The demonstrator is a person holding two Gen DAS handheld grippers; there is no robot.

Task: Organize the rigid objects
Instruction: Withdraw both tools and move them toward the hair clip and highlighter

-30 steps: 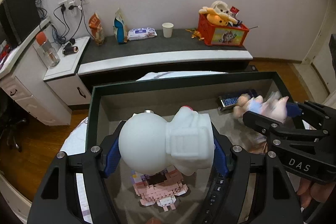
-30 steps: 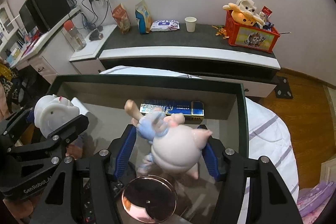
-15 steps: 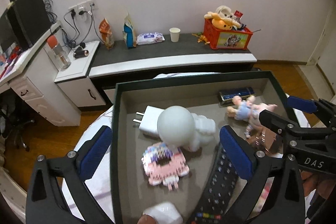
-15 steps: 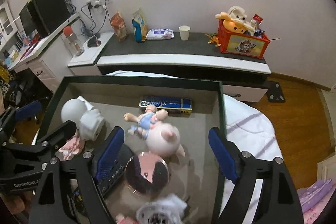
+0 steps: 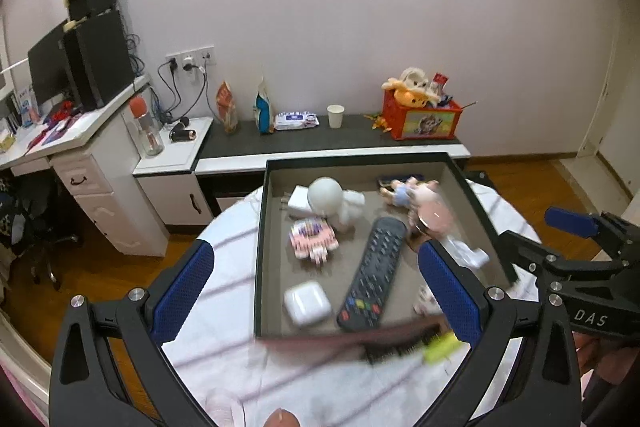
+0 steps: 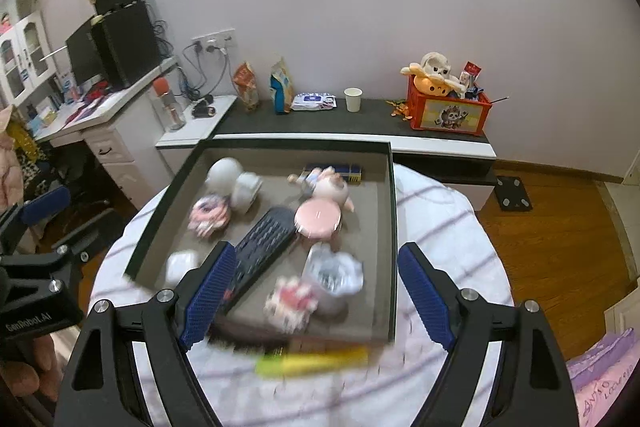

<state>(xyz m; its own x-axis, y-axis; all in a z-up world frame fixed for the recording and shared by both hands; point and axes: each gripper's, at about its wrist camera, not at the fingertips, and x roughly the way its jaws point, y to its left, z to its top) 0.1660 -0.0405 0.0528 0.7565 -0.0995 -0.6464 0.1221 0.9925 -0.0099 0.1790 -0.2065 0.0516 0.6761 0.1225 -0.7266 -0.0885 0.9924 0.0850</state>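
Black remote control lies lengthwise in the tray, buttons up.

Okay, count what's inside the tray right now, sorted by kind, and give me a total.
Toy figures: 2, astronaut and pig
Brick models: 2
Remote: 1
Charger: 1
Earbud case: 1
Round pink case: 1
Blue box: 1
Blurred white thing: 1
Total: 10
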